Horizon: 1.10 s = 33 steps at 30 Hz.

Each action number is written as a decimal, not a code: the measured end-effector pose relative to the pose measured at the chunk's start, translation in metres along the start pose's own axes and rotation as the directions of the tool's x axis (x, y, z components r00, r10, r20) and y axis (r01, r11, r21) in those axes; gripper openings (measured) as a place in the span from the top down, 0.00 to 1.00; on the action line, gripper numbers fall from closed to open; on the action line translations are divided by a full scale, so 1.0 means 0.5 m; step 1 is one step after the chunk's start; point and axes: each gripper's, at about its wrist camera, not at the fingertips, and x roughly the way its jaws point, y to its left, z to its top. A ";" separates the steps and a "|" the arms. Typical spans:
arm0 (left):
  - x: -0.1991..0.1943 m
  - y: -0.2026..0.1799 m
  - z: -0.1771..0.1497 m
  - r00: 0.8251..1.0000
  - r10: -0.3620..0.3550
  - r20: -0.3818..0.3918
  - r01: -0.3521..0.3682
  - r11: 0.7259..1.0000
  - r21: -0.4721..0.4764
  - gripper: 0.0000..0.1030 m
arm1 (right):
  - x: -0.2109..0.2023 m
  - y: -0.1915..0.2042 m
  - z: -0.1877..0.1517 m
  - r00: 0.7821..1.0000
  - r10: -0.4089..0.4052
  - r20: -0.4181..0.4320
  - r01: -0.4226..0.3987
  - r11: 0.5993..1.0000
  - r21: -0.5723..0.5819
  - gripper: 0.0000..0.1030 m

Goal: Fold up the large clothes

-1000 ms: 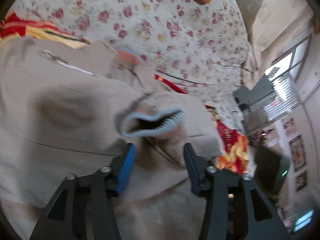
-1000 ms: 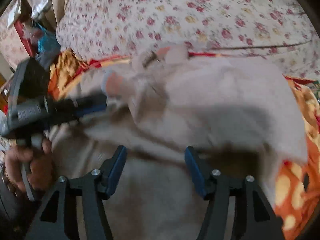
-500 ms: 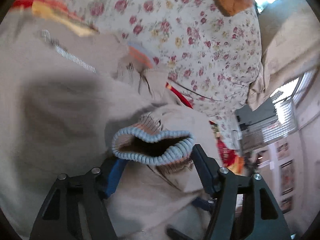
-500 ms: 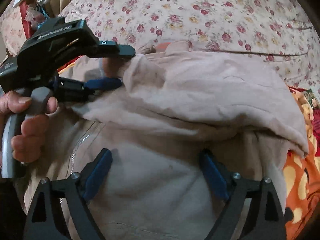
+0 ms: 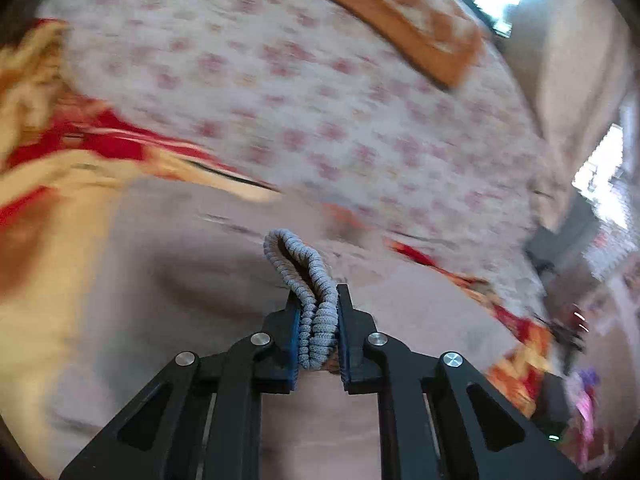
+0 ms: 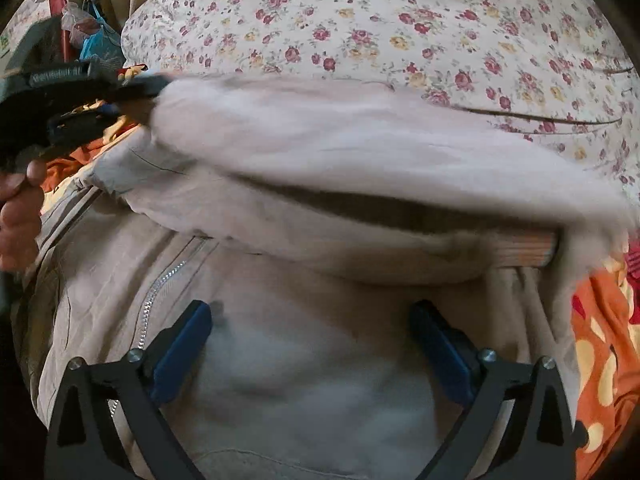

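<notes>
1. Left wrist view: the left gripper point(image 5: 319, 330) was squeezed tight on the grey ribbed cuff point(image 5: 308, 280) of the beige jacket point(image 5: 192, 300), which lay under it.
2. Right wrist view: the right gripper point(image 6: 310, 344) was wide apart over the jacket's body point(image 6: 304, 380). The lifted sleeve point(image 6: 360, 136) stretched across ahead, above the zipper point(image 6: 154, 300).

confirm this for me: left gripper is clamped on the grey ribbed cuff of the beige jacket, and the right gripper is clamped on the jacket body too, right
Not quite. The left gripper is shut on the grey ribbed cuff of the beige jacket, but the right gripper is not clamped on anything: the right wrist view shows its jaws spread wide apart over the jacket body.
</notes>
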 end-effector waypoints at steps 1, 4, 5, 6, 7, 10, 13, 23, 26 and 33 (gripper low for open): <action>-0.004 0.030 0.011 0.999 0.037 -0.008 -0.037 0.999 -0.028 0.92 | 0.001 0.000 0.001 1.000 -0.001 -0.001 0.001 1.000 -0.002 0.01; -0.005 0.090 0.023 0.995 0.092 -0.029 -0.094 0.991 -0.095 0.92 | 0.004 -0.001 0.005 1.000 -0.003 -0.001 0.003 1.000 -0.004 0.01; -0.002 0.103 0.024 0.992 0.120 -0.035 -0.123 0.987 -0.107 0.92 | 0.003 -0.002 0.004 1.000 -0.002 -0.001 0.002 1.000 -0.004 0.01; -0.003 0.112 0.022 0.990 0.138 -0.031 -0.140 0.984 -0.108 0.92 | 0.004 -0.002 0.004 1.000 -0.002 0.000 0.002 1.000 -0.005 0.01; -0.008 0.121 0.021 0.988 0.155 -0.023 -0.156 0.982 -0.107 0.92 | 0.003 -0.002 0.003 1.000 -0.001 0.001 0.001 1.000 -0.006 0.01; -0.019 0.119 0.021 0.979 0.204 0.003 -0.202 0.975 -0.089 0.92 | 0.004 -0.002 0.005 1.000 -0.001 0.001 0.001 1.000 -0.006 0.01; -0.024 0.121 0.021 0.972 0.235 0.012 -0.233 0.969 -0.082 0.92 | 0.004 -0.002 0.005 1.000 -0.002 0.001 0.002 1.000 -0.007 0.01; -0.017 0.150 0.010 0.951 0.309 -0.019 -0.308 0.937 -0.163 0.76 | 0.002 0.003 0.008 1.000 -0.023 -0.019 0.023 1.000 -0.003 0.01; -0.070 0.124 0.021 0.911 0.398 0.112 -0.382 0.914 -0.139 0.76 | 0.002 0.003 0.007 0.999 -0.027 -0.023 0.027 1.000 -0.005 0.01; -0.097 0.008 0.022 0.893 0.336 0.300 -0.382 0.917 0.110 0.75 | 0.002 0.000 0.009 0.999 -0.027 -0.022 0.027 1.000 -0.007 0.01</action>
